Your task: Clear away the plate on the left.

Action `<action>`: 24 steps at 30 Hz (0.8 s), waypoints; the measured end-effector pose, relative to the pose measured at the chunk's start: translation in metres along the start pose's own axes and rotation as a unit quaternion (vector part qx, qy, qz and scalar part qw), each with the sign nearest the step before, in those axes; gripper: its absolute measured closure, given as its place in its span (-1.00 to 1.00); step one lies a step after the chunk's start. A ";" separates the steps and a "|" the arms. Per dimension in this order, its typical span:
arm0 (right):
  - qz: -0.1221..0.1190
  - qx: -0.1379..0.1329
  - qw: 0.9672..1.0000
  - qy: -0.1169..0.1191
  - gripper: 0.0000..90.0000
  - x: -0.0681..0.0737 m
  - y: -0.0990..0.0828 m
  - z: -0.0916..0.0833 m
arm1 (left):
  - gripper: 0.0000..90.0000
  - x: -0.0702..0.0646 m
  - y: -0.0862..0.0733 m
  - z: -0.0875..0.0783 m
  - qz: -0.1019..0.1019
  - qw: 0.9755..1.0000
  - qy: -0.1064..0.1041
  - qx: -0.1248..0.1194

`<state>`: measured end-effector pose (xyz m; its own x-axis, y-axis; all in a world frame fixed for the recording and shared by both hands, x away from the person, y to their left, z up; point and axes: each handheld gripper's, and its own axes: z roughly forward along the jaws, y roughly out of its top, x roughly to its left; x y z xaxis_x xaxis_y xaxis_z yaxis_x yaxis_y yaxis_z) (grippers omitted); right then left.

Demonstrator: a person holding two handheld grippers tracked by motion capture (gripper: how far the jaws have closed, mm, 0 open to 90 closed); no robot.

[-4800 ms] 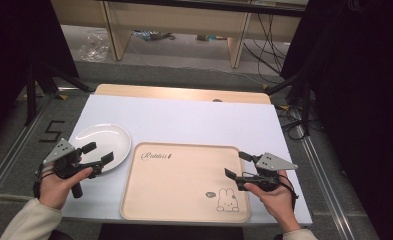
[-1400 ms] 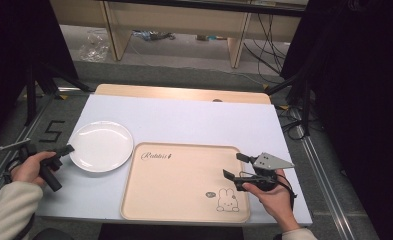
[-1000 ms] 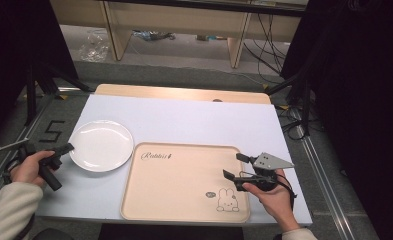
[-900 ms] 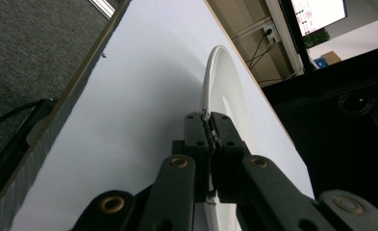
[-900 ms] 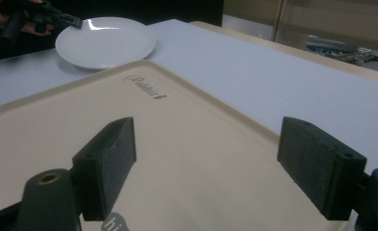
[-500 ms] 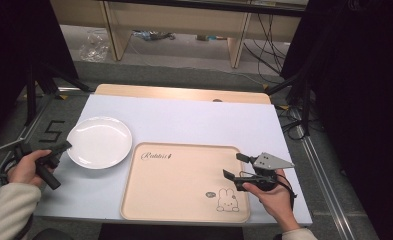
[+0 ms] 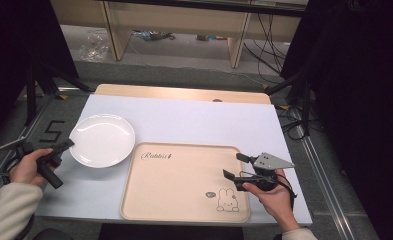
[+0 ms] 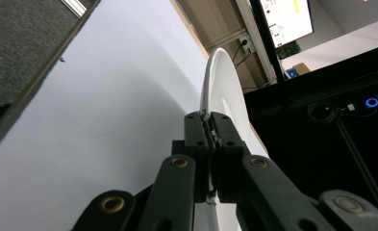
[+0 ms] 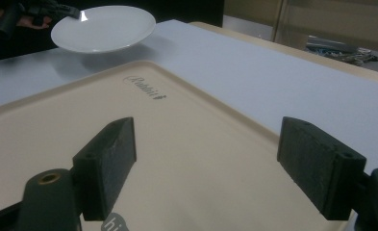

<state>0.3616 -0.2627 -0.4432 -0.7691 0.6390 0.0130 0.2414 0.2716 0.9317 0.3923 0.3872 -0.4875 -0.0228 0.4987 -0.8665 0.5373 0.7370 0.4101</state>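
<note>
Nearest the person lies one tray [image 7: 179, 185], a pale beige rectangle with rounded corners on the white worktop [image 7: 209, 120]; nothing lies in it, and its floor bears only printed script near the far left corner and a small rabbit drawing near the near right corner. The right tongs [image 7: 236, 166] hover over the tray's right part, held by the right hand [image 7: 274, 197]; in the right gripper view their two black pads [image 9: 107, 163] stand wide apart with bare tray floor between them, holding nothing. To the left and a little farther off is one white plate [image 7: 103, 140], round and shallow, with nothing on it, just beside the tray's far left corner. The left tongs [image 7: 66, 144] are clamped on the plate's left rim, held by the left hand [image 7: 31, 167] at the worktop's left edge; in the left gripper view the pads [image 8: 196, 139] are pressed together on the thin white rim. In the right gripper view the plate sits tilted, its tray-side edge raised off the worktop with shadow beneath. That makes one tray, one plate and two tongs. Beyond the worktop's far edge are a wooden bench [image 7: 184, 20] and loose cables on the floor.
</note>
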 end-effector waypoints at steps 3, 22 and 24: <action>0.000 0.000 1.000 0.000 -0.50 0.000 0.000 0.000 | 0.92 -0.003 -0.001 0.001 0.001 1.000 -0.007 0.002; -0.002 -0.001 1.000 0.000 -0.51 0.000 0.000 0.000 | 0.92 -0.016 -0.009 0.005 -0.001 0.999 -0.032 0.012; -0.002 -0.002 1.000 0.001 -0.50 0.000 0.000 0.000 | 0.92 -0.016 -0.009 0.005 0.000 0.999 -0.033 0.015</action>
<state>0.3614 -0.2627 -0.4430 -0.7711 0.6367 0.0109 0.2370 0.2710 0.9329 0.3914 0.3703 -0.4788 0.0324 0.4675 -0.8834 0.5621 0.7223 0.4029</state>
